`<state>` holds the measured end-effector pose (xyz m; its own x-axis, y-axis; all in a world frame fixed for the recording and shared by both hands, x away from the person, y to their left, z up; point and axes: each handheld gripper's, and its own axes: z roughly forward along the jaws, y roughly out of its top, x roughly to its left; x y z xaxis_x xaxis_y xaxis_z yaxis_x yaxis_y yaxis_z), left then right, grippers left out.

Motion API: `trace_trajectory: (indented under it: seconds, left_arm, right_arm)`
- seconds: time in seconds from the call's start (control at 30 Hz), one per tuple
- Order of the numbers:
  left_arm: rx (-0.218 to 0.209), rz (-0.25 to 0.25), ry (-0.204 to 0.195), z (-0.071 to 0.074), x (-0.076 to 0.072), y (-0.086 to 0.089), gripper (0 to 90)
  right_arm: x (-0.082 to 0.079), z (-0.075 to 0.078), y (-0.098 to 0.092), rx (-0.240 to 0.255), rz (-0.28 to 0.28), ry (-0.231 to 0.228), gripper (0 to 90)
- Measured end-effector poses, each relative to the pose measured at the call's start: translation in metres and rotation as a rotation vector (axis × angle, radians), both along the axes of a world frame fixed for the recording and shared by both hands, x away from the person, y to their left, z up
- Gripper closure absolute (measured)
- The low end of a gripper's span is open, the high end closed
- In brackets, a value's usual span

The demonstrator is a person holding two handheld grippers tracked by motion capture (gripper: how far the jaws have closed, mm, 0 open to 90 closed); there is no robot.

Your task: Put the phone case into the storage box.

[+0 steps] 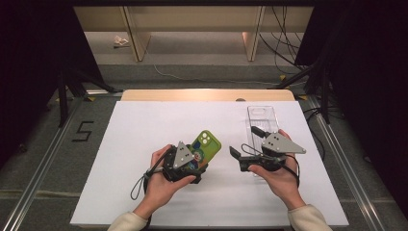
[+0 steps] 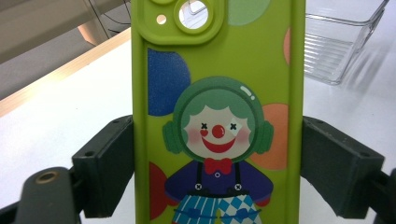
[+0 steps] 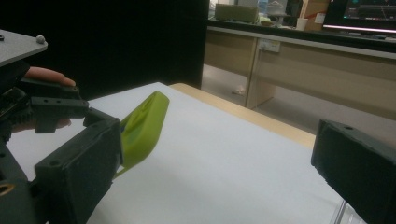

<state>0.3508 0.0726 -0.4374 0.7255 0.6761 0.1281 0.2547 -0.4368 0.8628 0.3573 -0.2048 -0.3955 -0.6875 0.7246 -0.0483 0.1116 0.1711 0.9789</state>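
Left gripper: held in the person's left hand at the near middle of the table, its jaws clamped on the two long edges of the phone case, near the case's lower end (the left gripper view shows both black pads pressed against the case's sides).

Phone case: lime green, back face up, printed with a clown in a green helmet and coloured dots; its camera cut-out sits at the far end. It tilts up off the table, the far end pointing away and a little to the right in the high view. In the right gripper view its rounded edge rises at a slant above the white surface.

Right gripper: held in the right hand on the right side, pointing left toward the case but apart from it. Its jaws stand wide, with nothing between them.

Clear tray: a transparent plastic tray on the far right of the table, just beyond the right hand; its ribbed corner shows past the case in the left gripper view.

Table: covered in white, with a pale wooden edge along the far side.
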Motion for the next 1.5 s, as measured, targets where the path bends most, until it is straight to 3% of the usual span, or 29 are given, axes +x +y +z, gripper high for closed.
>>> trace_trajectory:
  seconds: [0.43, 0.9, 1.2, 1.5]
  left_arm:
    - [0.008, -0.044, 0.003, -0.004, -0.004, -0.021, 16.1]
    - [0.003, -0.056, -0.004, -0.005, -0.007, -0.027, 16.1]
    - [0.001, -0.064, -0.008, -0.006, -0.009, -0.030, 16.1]
    - [0.001, -0.072, -0.008, -0.007, -0.012, -0.033, 16.1]
  right_arm:
    - [0.005, 0.000, 0.012, 0.000, 0.017, 0.006, 3.4]
    - [0.009, -0.002, 0.028, -0.009, 0.034, 0.032, 5.0]
    - [0.013, -0.010, 0.036, -0.029, 0.042, 0.084, 10.7]
    - [0.018, -0.016, 0.041, -0.013, 0.052, 0.149, 16.1]
